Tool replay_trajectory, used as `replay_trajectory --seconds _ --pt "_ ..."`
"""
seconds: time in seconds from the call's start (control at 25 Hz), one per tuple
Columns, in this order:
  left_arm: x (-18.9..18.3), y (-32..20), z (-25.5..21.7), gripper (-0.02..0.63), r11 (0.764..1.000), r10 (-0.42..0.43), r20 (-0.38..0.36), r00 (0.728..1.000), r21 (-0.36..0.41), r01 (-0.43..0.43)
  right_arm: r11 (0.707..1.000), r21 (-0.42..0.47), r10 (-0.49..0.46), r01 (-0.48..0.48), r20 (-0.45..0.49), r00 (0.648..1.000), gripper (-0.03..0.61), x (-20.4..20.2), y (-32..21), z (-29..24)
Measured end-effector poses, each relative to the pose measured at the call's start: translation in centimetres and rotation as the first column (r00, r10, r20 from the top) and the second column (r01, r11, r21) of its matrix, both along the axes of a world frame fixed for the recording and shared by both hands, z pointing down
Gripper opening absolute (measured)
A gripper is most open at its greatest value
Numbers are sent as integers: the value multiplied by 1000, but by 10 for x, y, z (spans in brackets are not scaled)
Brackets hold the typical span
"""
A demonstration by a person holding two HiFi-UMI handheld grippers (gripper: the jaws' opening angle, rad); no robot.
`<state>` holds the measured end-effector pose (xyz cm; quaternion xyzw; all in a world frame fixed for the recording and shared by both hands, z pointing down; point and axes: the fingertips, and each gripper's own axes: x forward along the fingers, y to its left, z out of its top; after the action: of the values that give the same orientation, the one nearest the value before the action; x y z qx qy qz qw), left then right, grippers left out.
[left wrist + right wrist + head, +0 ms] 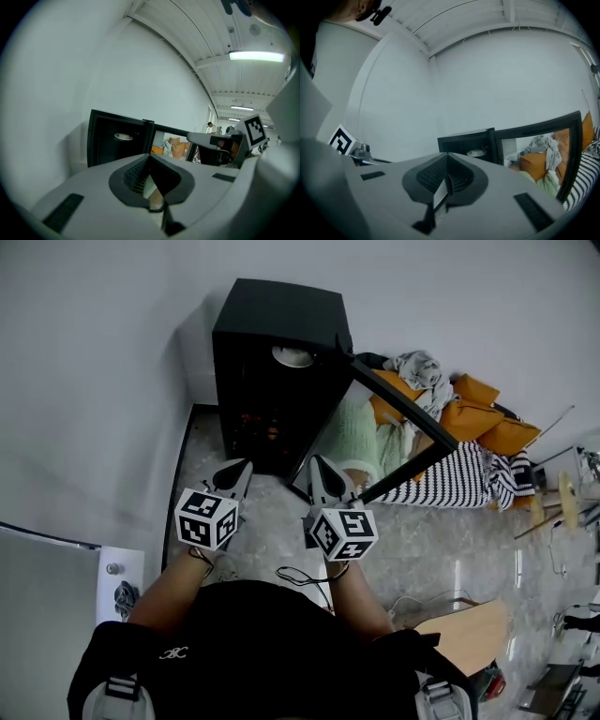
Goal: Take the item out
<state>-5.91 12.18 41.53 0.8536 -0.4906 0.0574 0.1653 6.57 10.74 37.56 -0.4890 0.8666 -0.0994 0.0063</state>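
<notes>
A black cabinet (281,324) stands on the floor against the white wall, its glass door (403,423) swung open to the right. Inside, a white round thing (292,356) shows near the top and small orange things (258,432) lie lower down, too dark to make out. My left gripper (241,465) and right gripper (319,463) hover side by side just in front of the opening, both shut and empty. In the left gripper view the cabinet (117,145) lies ahead of the shut jaws. The right gripper view also shows the cabinet (466,143) and the door (543,140).
A pile of clothes, orange (469,413), striped (450,479) and pale green (361,442), lies behind the open door. A black cord (300,576) lies on the marbled floor. A wooden board (464,634) sits at the lower right. The wall closes off the left side.
</notes>
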Motion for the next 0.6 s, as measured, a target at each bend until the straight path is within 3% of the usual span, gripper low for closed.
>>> replay_trajectory --seconds 0.6 --pt "-86 -66 4 6 997 78 -65 995 -6 -79 993 -7 113 -114 -40 993 8 -80 -42 -6"
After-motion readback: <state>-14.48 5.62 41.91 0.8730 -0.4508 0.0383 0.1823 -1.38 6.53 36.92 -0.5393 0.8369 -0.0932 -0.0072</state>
